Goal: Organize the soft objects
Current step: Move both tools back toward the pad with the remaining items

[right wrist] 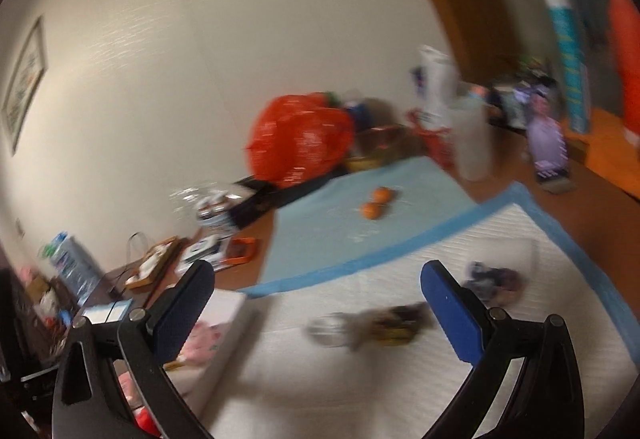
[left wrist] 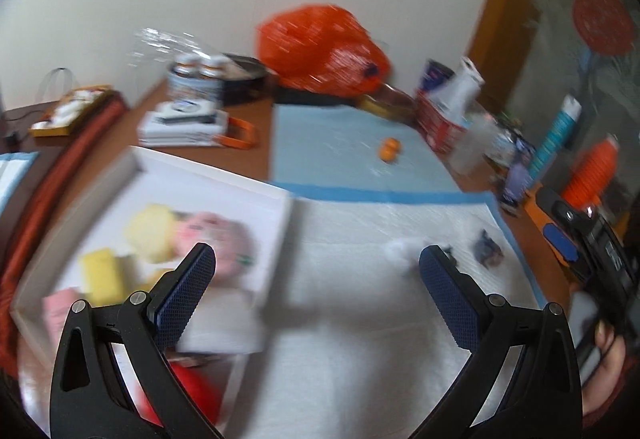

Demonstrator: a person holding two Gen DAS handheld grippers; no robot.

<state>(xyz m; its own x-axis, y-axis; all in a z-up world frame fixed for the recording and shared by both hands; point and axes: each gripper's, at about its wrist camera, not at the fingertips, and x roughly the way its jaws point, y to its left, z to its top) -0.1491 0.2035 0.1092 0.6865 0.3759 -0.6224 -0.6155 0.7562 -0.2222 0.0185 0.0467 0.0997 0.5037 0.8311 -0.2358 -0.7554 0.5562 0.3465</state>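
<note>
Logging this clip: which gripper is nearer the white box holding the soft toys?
Left. The left gripper hovers at the white box's right edge, one finger over it. The right gripper is further right over the white pad, the box beside it.

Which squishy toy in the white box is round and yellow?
The round pale-yellow plush, beside the pink plush. The other yellow one, a sponge block, is squarish.

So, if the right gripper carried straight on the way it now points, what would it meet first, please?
Probably the small blurred dark object lying on the white pad, which sits between the open jaws of the right gripper. Motion blur makes depth uncertain, so it might touch the pad itself first.
</note>
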